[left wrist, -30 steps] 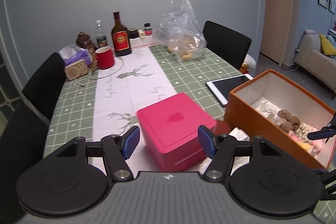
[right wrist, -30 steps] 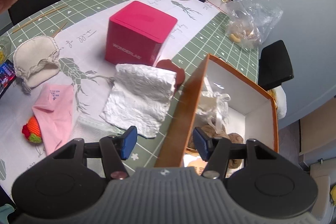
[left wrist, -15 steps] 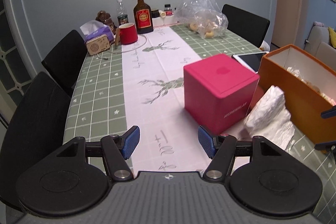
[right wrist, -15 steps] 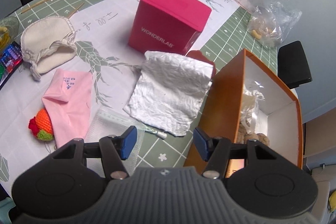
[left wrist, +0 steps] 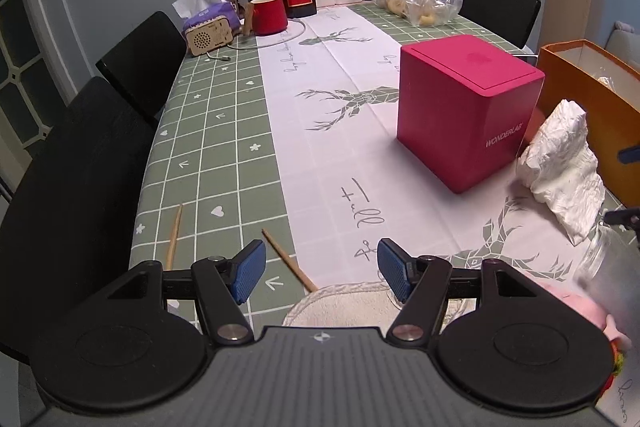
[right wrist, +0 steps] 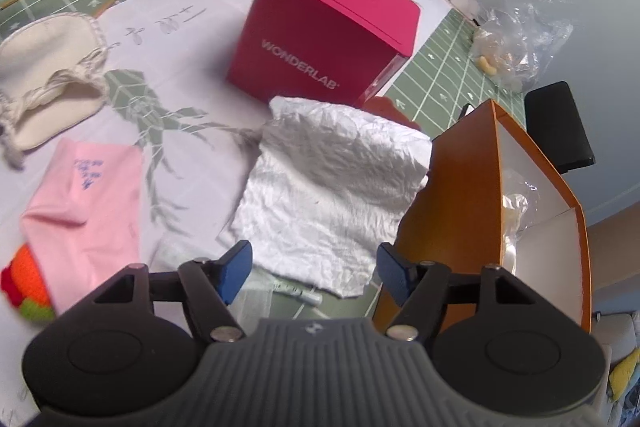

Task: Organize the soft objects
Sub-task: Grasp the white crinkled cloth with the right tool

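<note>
My left hand-held gripper (left wrist: 321, 269) hides most of the cream drawstring pouch (left wrist: 340, 303) beneath it; only the pouch's rim shows there. The knitted orange toy (right wrist: 26, 287) is cut off at the frame edge and half covered by the pink cloth bag (right wrist: 86, 203). Inside the orange box (right wrist: 460, 211), right of the magenta WONDERLAB cube (right wrist: 324, 27), I can make out only pale plastic. A clear flat packet (right wrist: 276, 297) in front of the cube is blurred.

The crumpled white cloth (right wrist: 332, 187) lies flat just in front of the cube, its right edge against the orange box's wall.

My right hand-held gripper (right wrist: 313, 269) hangs over the cloth's near edge; its jaws have just been opening, nothing pinched between them. The left one is released too, empty.

Left of the cube the table (left wrist: 208, 131) is bare except for wooden sticks (left wrist: 175, 235).
</note>
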Action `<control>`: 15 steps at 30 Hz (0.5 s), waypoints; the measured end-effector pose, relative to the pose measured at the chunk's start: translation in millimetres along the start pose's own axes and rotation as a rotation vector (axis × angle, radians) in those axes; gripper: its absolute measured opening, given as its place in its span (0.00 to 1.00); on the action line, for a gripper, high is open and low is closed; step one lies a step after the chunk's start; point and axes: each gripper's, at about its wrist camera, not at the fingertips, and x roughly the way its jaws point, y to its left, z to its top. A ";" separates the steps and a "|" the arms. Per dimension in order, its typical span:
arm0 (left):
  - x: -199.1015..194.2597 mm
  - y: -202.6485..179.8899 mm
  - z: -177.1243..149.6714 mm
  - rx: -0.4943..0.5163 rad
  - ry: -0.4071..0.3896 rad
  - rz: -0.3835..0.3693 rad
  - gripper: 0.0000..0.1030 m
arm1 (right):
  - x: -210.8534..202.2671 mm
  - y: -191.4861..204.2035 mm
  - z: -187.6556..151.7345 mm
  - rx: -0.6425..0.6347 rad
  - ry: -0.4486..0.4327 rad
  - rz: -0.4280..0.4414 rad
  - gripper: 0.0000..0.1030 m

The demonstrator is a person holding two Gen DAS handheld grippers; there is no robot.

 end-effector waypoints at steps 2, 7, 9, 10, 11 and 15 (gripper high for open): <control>-0.2 1.0 -0.7 -0.008 -0.001 -0.012 0.73 | 8.6 -0.5 2.5 0.038 -0.019 -0.005 0.68; 3.1 2.2 -1.3 -0.011 0.008 -0.027 0.73 | 25.8 4.5 9.4 0.103 -0.052 -0.028 0.81; 4.7 3.1 -2.2 -0.010 0.013 -0.028 0.73 | 29.8 4.7 13.1 0.132 -0.073 -0.044 0.83; 5.2 3.9 -2.3 -0.011 0.015 -0.028 0.73 | 32.3 3.7 15.4 0.154 -0.083 -0.049 0.87; 5.6 4.8 -2.4 -0.012 0.015 -0.028 0.73 | 34.7 2.3 17.6 0.177 -0.089 -0.052 0.89; 5.2 5.8 -2.3 -0.014 0.013 -0.030 0.73 | 50.8 -2.1 24.8 0.264 -0.072 -0.023 0.91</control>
